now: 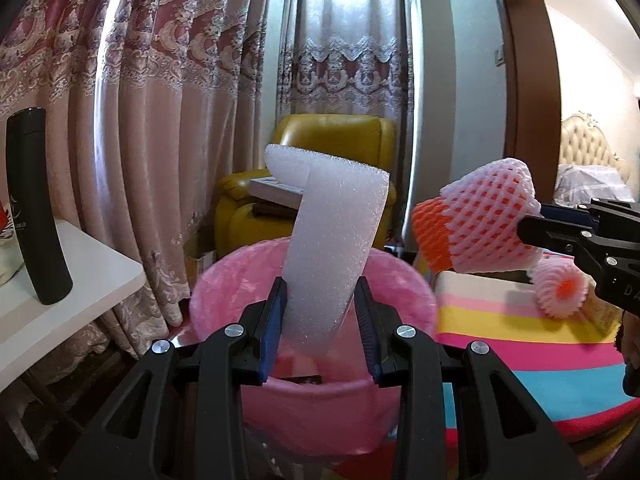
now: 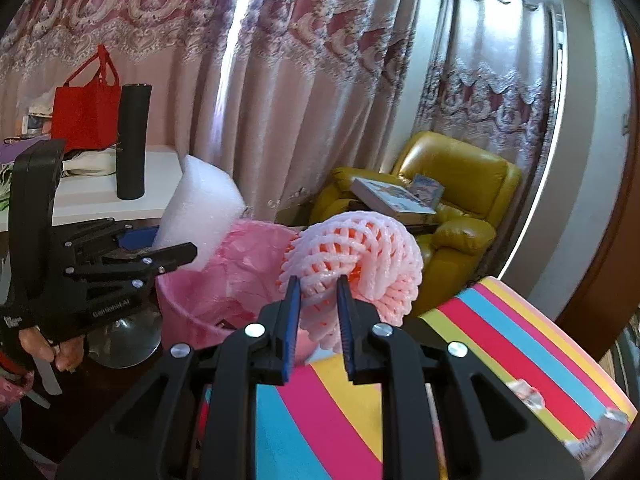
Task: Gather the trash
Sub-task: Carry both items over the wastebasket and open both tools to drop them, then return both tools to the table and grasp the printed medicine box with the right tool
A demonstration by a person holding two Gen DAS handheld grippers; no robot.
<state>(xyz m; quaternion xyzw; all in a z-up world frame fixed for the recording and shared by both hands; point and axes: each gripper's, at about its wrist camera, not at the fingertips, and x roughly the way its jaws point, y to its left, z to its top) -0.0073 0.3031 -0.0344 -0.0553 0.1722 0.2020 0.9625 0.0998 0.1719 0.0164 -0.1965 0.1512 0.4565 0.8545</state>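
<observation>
1. Trash is in both grippers and nothing held has gone in yet. The left gripper (image 1: 322,312) has its jaws pinching a white foam sheet (image 1: 332,236), which stands up and curls over at the top, right above the pink-lined bin (image 1: 224,280).
2. The right gripper (image 2: 318,312) has its jaws pressed tight on a pink foam fruit net (image 2: 360,256) with an orange net (image 1: 430,232) tucked inside it. From the left wrist view it hangs just to the side of the bin, over the edge of the striped table (image 2: 500,340).
3. I'd say the foam sheet only needs letting go; the net needs carrying across a little first.
4. Another small foam net (image 1: 560,292) lies on the striped cloth, near the right gripper, so at least one more piece is left to fetch.
5. Whether the bin already holds anything, I cannot tell; its liner hides most of the inside.
</observation>
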